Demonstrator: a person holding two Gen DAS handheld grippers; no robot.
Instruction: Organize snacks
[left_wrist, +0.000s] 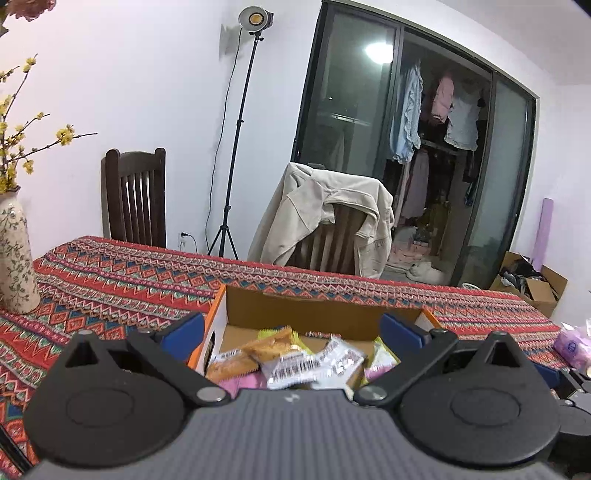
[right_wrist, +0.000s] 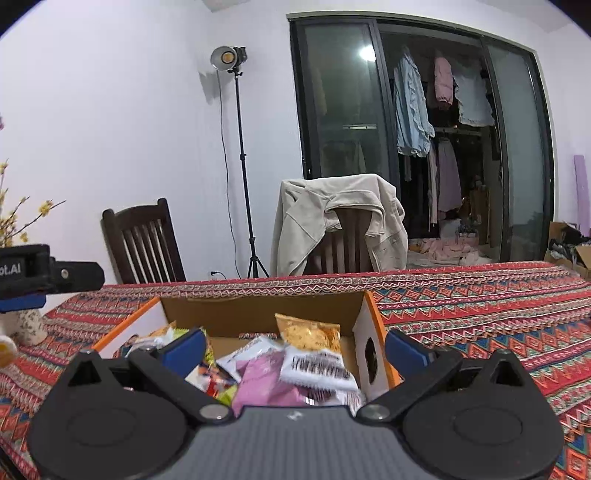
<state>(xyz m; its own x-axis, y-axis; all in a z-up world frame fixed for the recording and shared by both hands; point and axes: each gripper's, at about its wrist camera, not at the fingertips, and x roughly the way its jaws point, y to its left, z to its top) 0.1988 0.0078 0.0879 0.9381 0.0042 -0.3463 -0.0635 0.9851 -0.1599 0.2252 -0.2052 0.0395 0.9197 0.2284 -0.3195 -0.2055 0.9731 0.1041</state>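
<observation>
Open box (right_wrist: 258, 314) faces up, snack packets (right_wrist: 310, 369) heaped inside.

Both wrist cams close over box (left_wrist: 317, 310); probably side-by-side.

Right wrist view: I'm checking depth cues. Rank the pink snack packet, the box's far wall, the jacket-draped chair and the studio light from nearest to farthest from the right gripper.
1. Pink snack packet, between the fingers.
2. Box's far wall, ahead.
3. Jacket-draped chair, beyond the table.
4. Studio light, by the back wall, left.
</observation>
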